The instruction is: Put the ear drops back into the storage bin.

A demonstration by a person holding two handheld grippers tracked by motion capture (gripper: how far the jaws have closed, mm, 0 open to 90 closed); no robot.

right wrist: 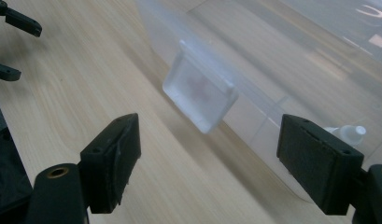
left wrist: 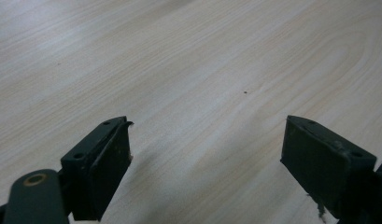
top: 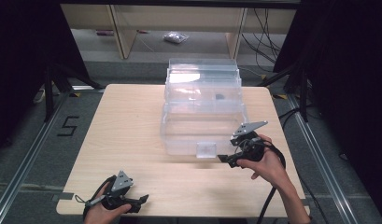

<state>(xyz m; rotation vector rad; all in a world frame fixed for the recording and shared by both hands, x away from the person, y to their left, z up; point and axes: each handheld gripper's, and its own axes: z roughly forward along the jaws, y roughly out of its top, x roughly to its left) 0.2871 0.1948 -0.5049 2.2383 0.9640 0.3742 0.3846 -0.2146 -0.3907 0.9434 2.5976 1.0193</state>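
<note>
1. The right gripper [top: 224,158] is held just off the near wall of the clear box [top: 202,112], its jaws wide apart and empty. In the right gripper view they frame the box's latch [right wrist: 200,95], which is near them but not yet between them.
2. The left gripper [top: 141,200] rests at the near left edge of the table [top: 128,121], well apart from the box. Its jaws are also wide open with nothing in them; below them lies bare wood.
3. The box stands in the middle of the table toward the far side, tiered, lid down. Its long axis seems to run from the near side to the far side. The latch sits mid-way along the near wall and faces the person; its flap hangs down and tilts outward.
4. The step in hand looks like taking the latch to open the box.
5. Risks, as I judge them:
   - The latch is smooth and frosted, so a shallow pinch on its lip could slip off.
   - The box is light and nothing steadies it, so a pull on the latch may drag or tip the box rather than release it.
   - A slanted approach could knock a jaw against the wall and push the box away.
</note>
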